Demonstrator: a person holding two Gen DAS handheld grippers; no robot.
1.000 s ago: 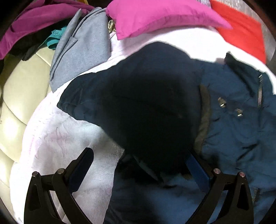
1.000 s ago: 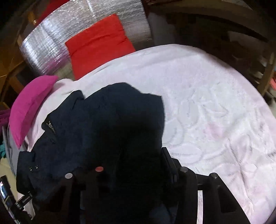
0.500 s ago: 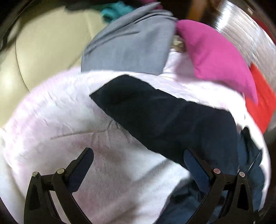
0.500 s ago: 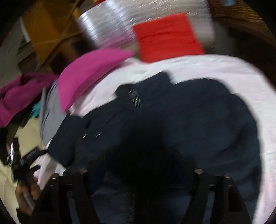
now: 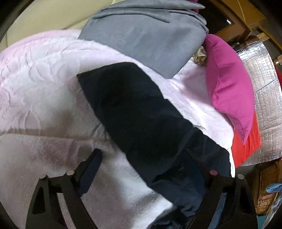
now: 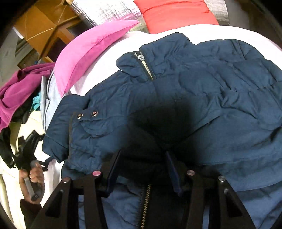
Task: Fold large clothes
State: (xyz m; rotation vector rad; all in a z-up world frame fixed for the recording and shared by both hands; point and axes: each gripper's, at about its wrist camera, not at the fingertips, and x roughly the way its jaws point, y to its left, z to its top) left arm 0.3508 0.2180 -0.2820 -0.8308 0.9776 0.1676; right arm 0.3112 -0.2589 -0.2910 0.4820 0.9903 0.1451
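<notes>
Navy padded jacket [image 6: 202, 91], zip-fronted, two metal snaps [image 6: 87, 114] on a tab at one side, lying spread and creased on the pale pink textured bedspread [image 5: 44, 84]; collar and zip top [image 6: 144, 65] turned toward the far edge of the bed. One dark sleeve [image 5: 134, 109] extends flat across the bedspread toward the grey garment [image 5: 149, 33] heaped at the bed's edge. Left tongs [image 5: 148, 169]: fingers spread wide apart, gripping nothing; one finger over bare bedspread, the other over the jacket's dark cloth beside the sleeve. Right tongs [image 6: 142, 169]: fingers parted, low over the jacket's front near the lower zip [image 6: 145, 202]; dark shadow lies between them, and whether cloth is caught there cannot be told. Magenta pillow [image 6: 91, 51] at the far edge of the bed, just beside the jacket's collar; red cushion [image 6: 176, 14] beyond it, against a silver quilted panel [image 5: 264, 98]. Purple clothing [image 6: 19, 88] piled off the bed's side. Wicker basket [image 5: 266, 190] near the bed's corner. The person's hand [image 6: 32, 178] grasping the left tool's handle shows in the right wrist view.
</notes>
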